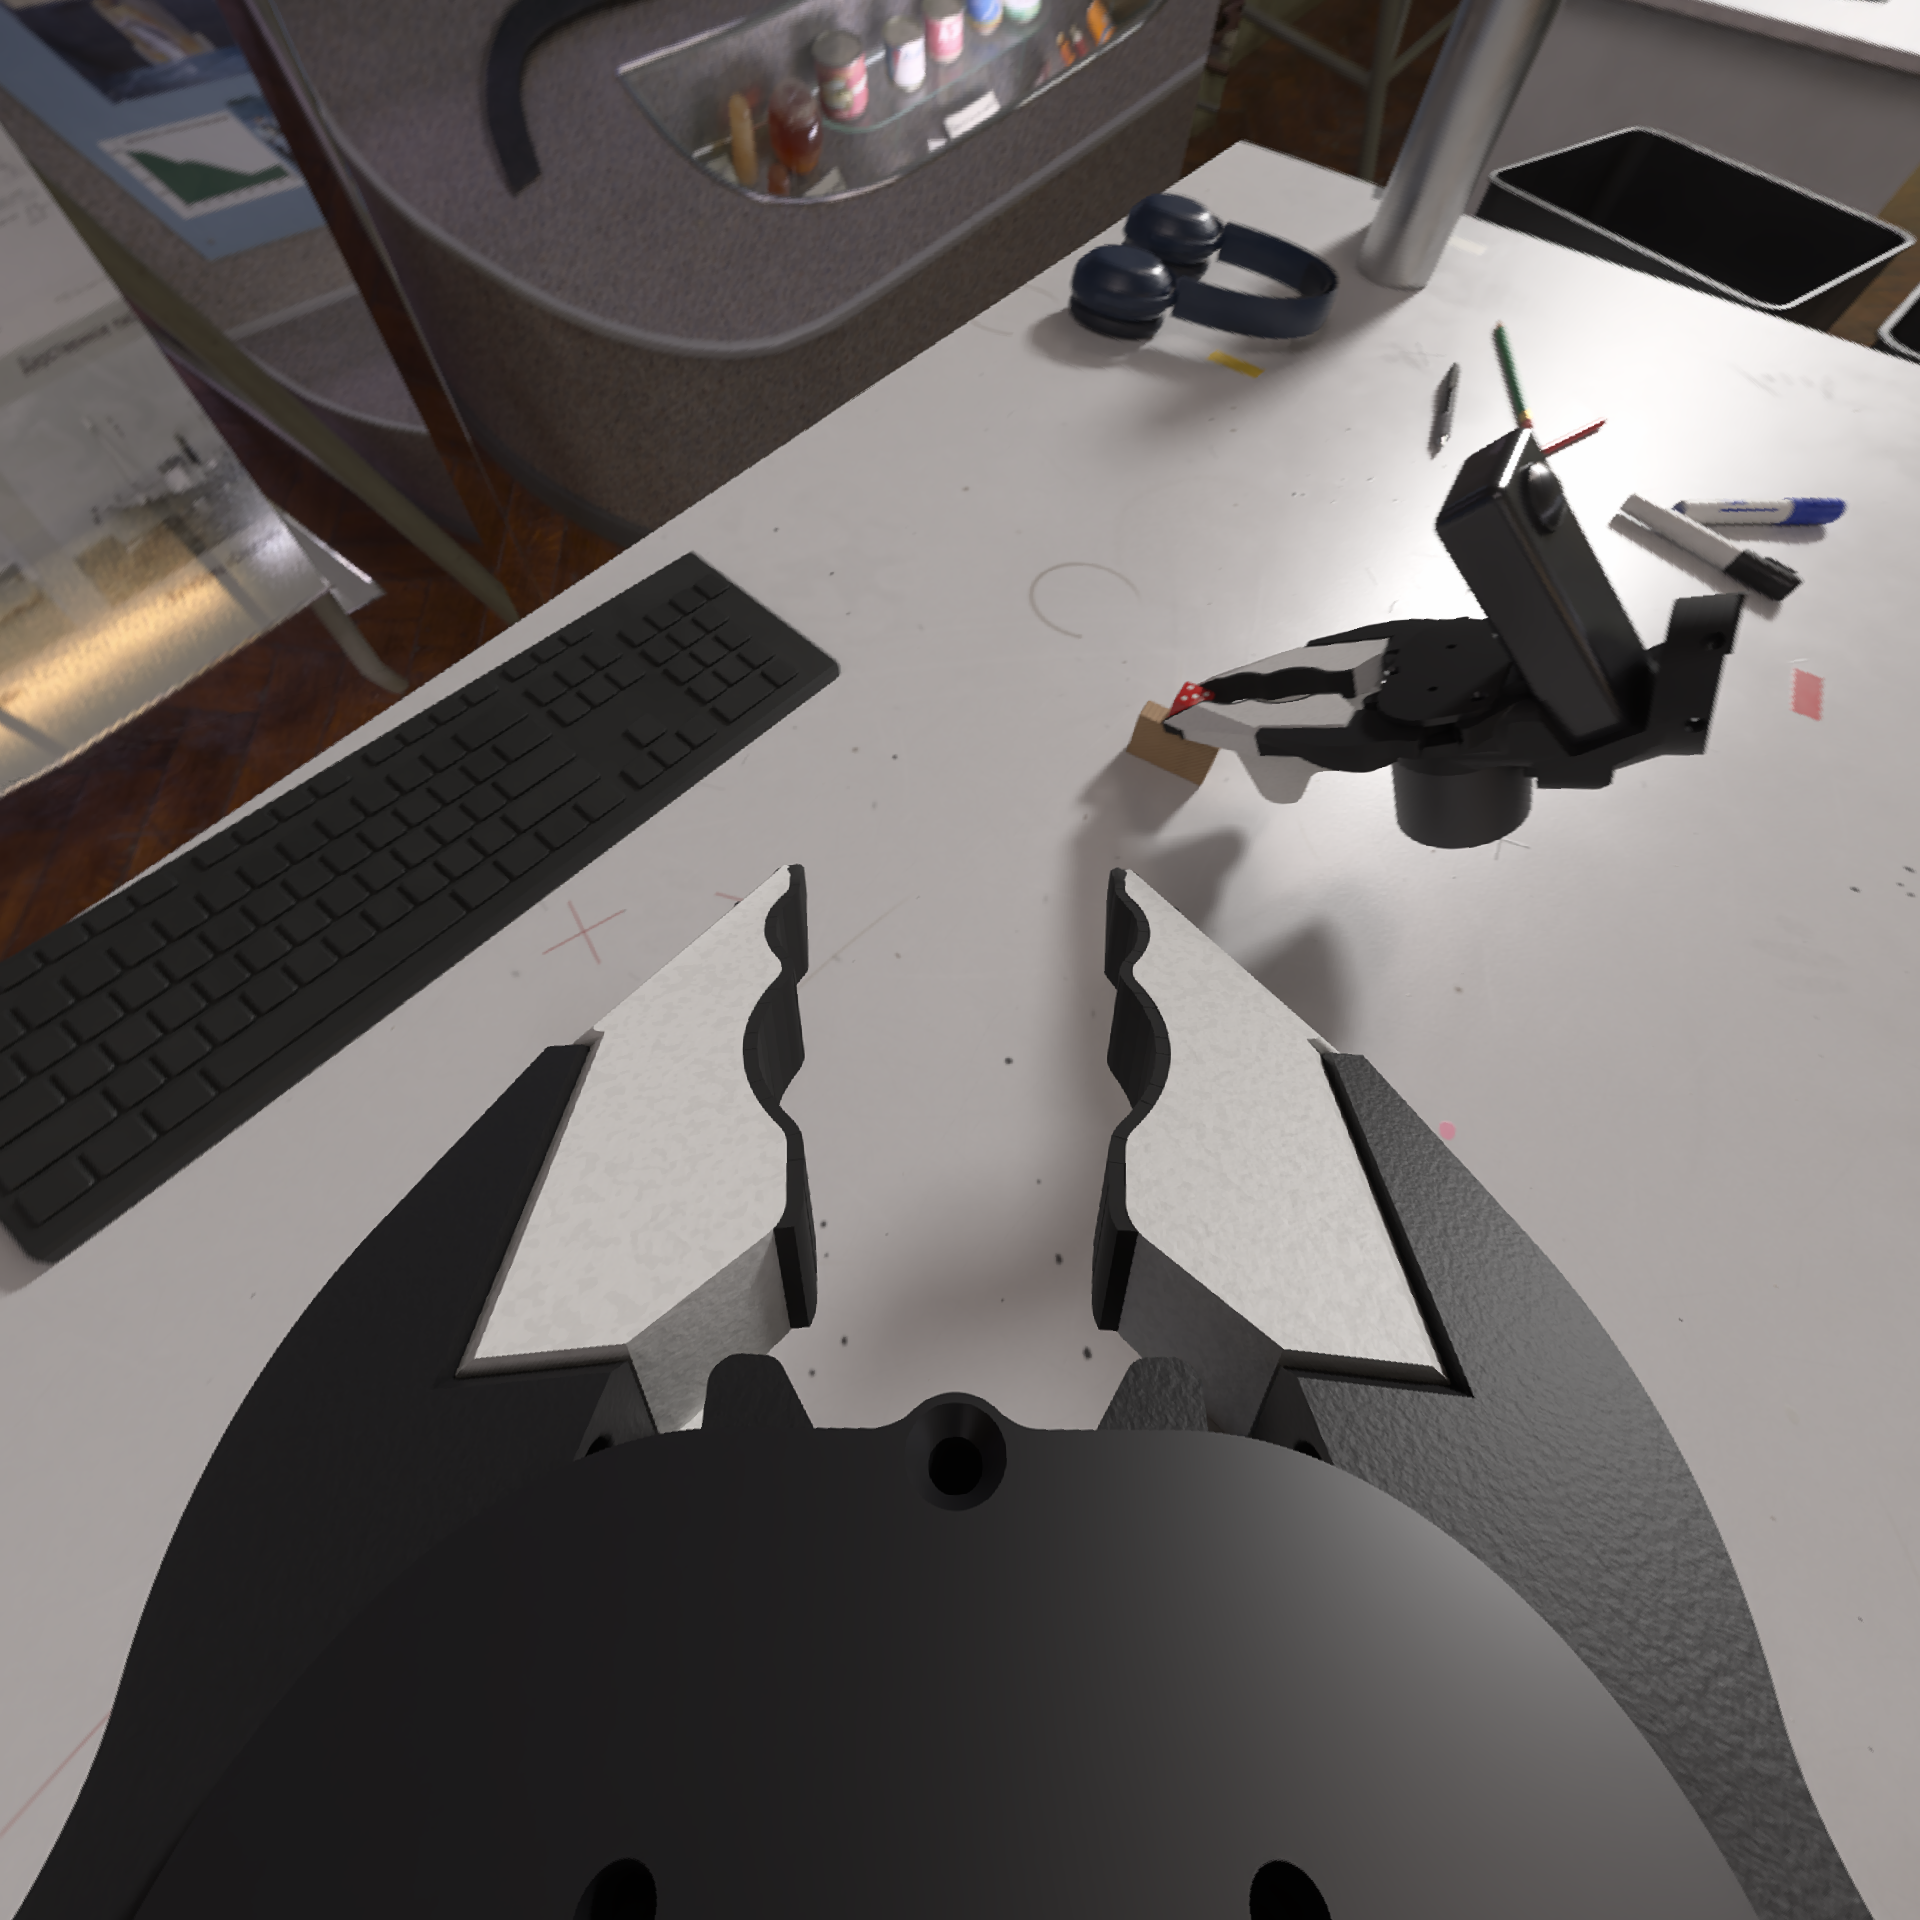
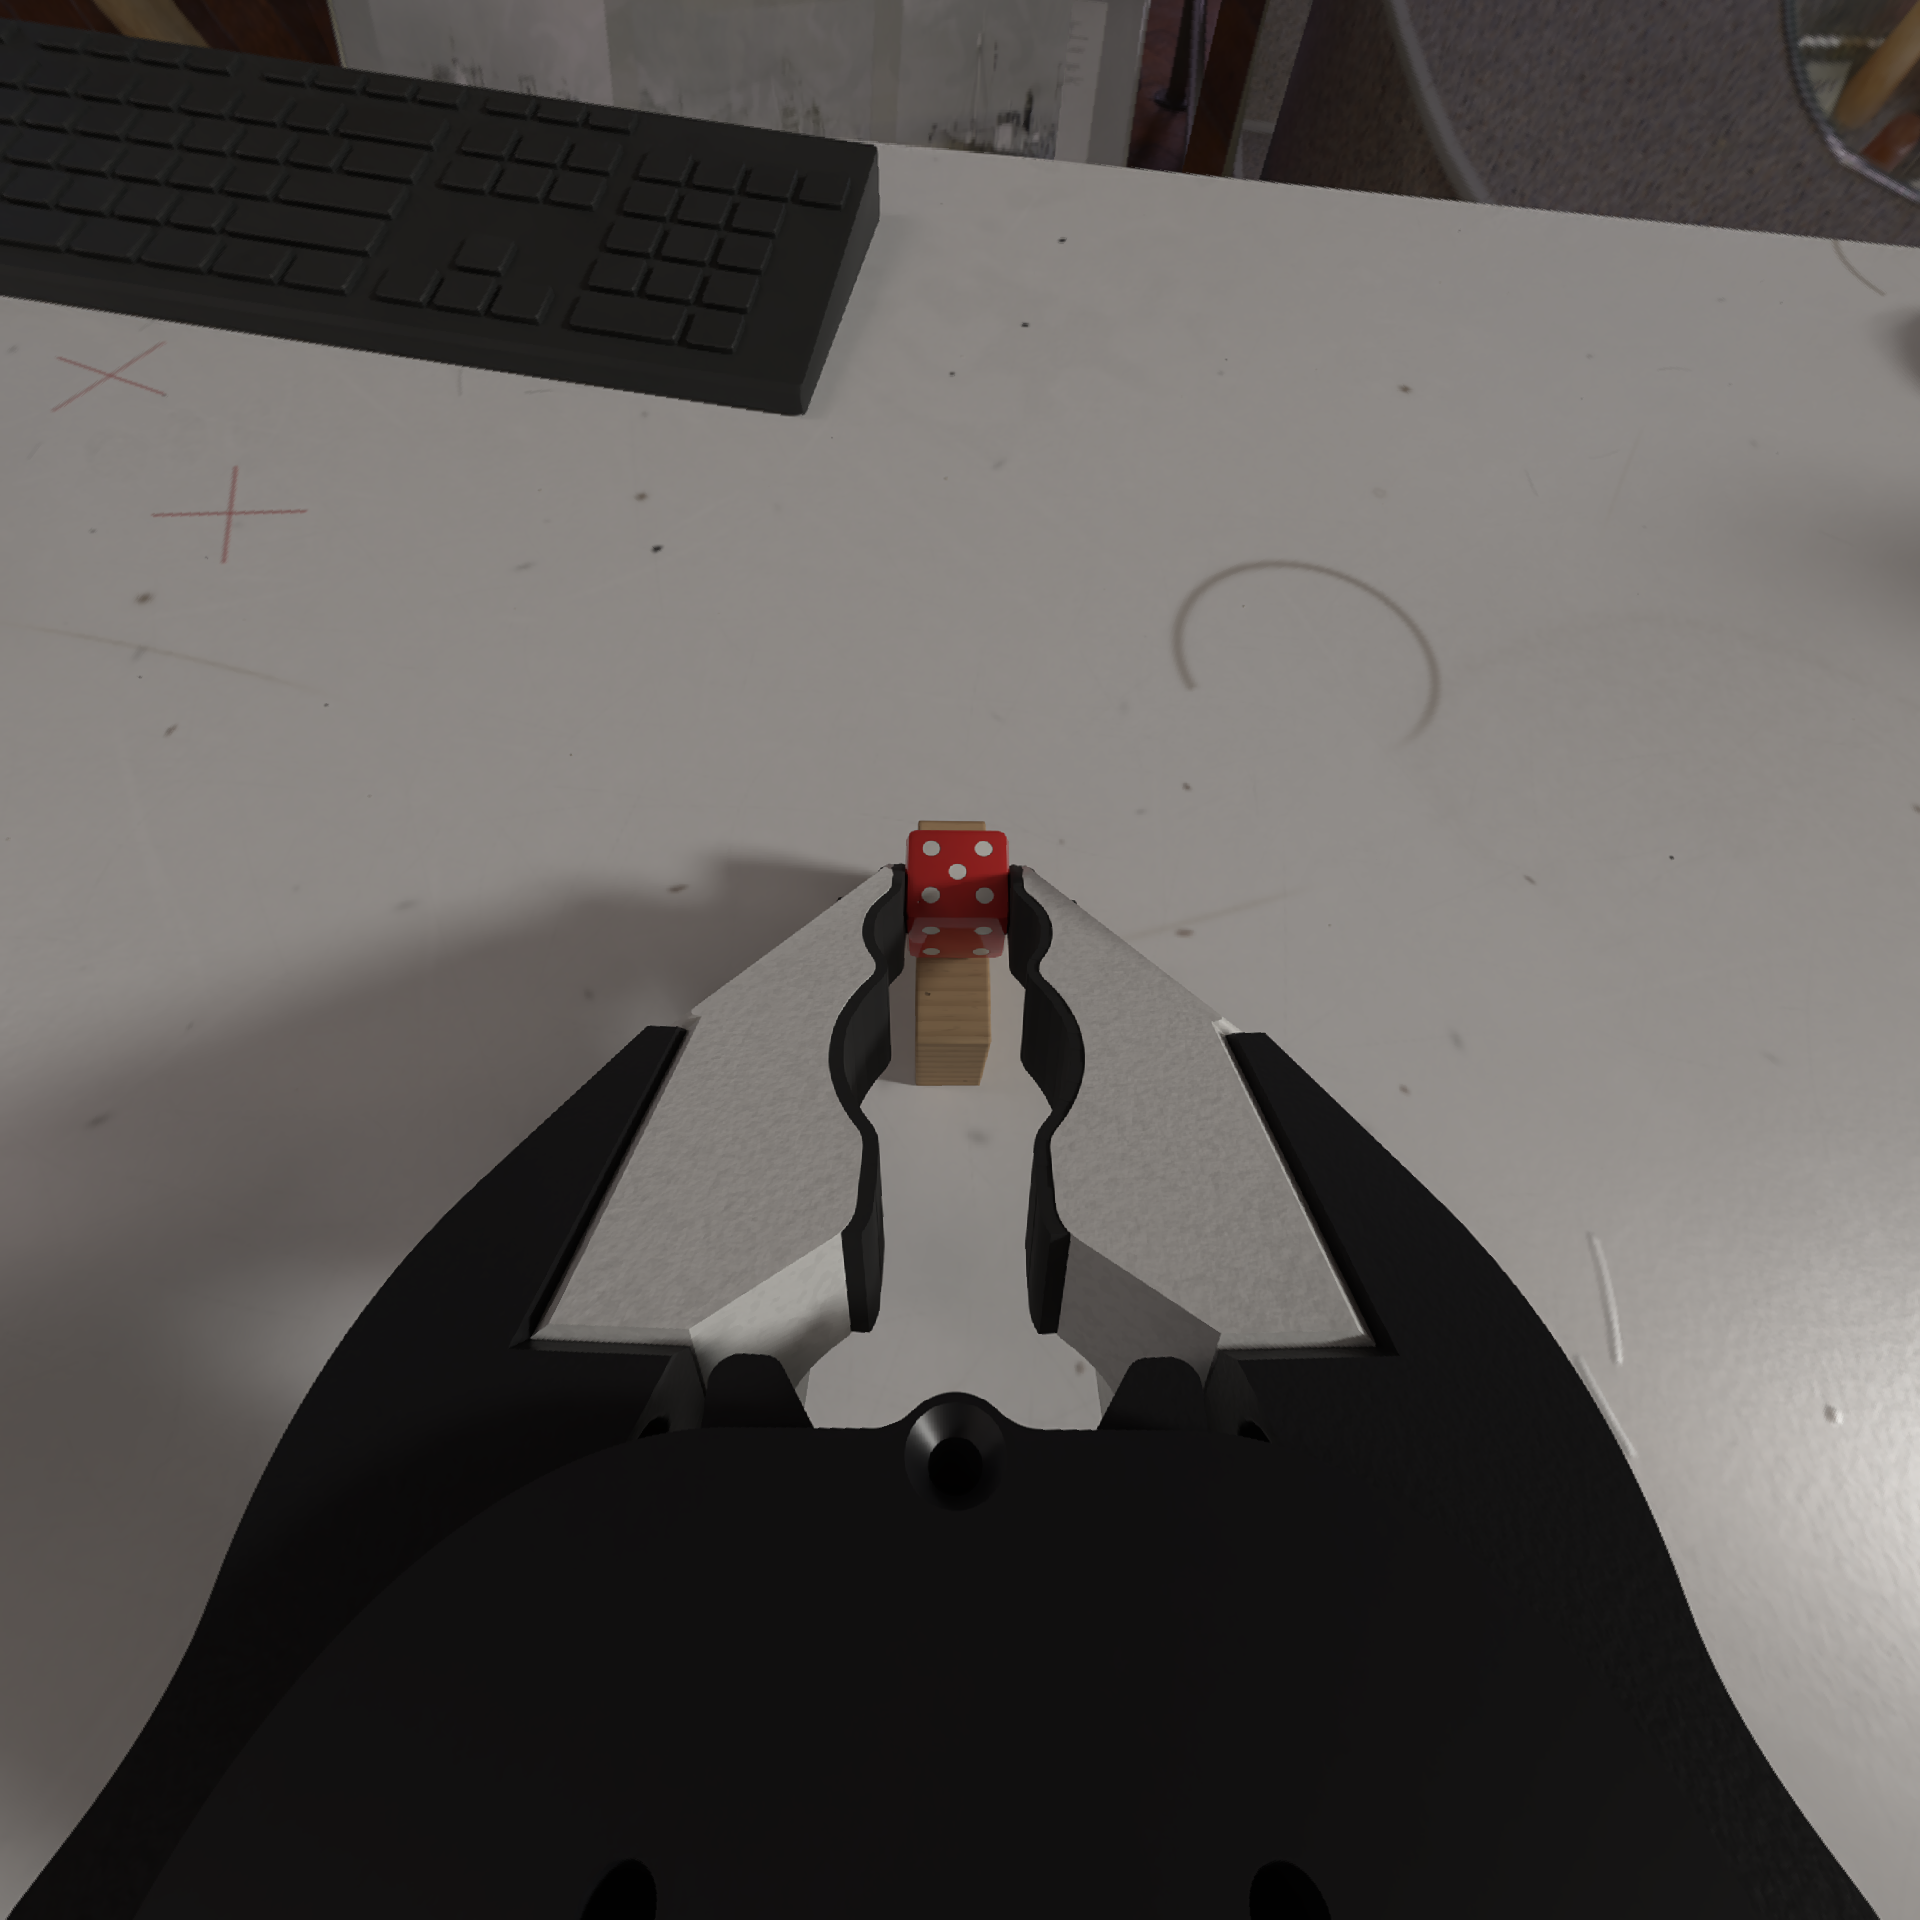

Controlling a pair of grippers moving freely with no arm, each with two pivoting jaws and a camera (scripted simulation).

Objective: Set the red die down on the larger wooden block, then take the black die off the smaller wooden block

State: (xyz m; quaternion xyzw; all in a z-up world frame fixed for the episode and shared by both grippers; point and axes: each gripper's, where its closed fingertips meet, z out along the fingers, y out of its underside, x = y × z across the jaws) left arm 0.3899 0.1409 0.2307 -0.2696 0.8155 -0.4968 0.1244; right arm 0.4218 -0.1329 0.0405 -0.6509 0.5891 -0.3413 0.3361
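My right gripper point(image 2: 957, 881) is shut on the red die point(image 2: 957, 876), a red cube with white dots, held at its fingertips. The die is over a pale wooden block point(image 2: 950, 1023) that stands on the white table; whether it touches the block I cannot tell. In the left wrist view the same gripper point(image 1: 1195, 717) holds the red die point(image 1: 1191, 697) at the top of the wooden block point(image 1: 1174, 753). My left gripper point(image 1: 956, 883) is open and empty, above bare table nearer than the block. No black die or second block is in view.
A black keyboard point(image 1: 395, 862) lies to the left, also in the right wrist view point(image 2: 416, 208). Dark blue headphones point(image 1: 1184, 270), a metal post point(image 1: 1444, 145), pencils point(image 1: 1512, 374), markers point(image 1: 1714, 535) and a black bin point(image 1: 1694, 229) lie at the back right.
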